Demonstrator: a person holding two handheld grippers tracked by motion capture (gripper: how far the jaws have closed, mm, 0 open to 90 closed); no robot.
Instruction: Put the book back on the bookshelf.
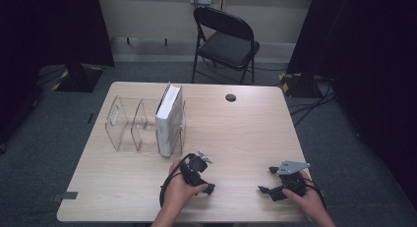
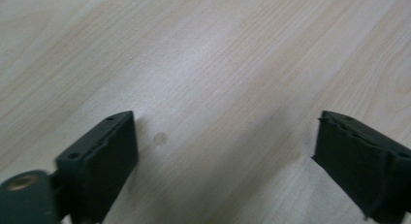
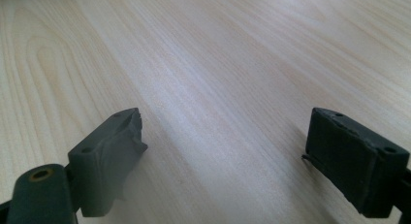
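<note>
Wood-grain bench [image 1: 236,133] carries everything in my work area. A clear plastic rack [image 1: 129,123] with upright dividers stands toward the left rear of the bench, and a white book [image 1: 169,120] stands upright in its right-hand compartment, spine toward the near edge. The other compartments are see-through, and I cannot tell whether anything thin sits in them. The book's cover bears no writing that I can read from the high view; any lettering is too small to make out.

My left gripper [image 1: 202,160] sits near the front edge, just left of centre and just in front of the rack's right end, apart from the book. Its claw is apart: in the left gripper view the two black jaws stand wide over bare wood with nothing between them. My hand covers most of its body in the high view, and its cable loops beside my wrist.

My right gripper [image 1: 268,180] rests near the front right corner, with the grey plate on top. Its claw is also apart and holds nothing; the right gripper view shows bare grain between the jaws.

Around the bench: a small dark round cap [image 1: 230,97] is set in the wood near the rear edge, a black folding chair [image 1: 225,40] stands beyond it on grey carpet, and dark curtains hang at both sides. Nothing stands between the grippers and the rack.
</note>
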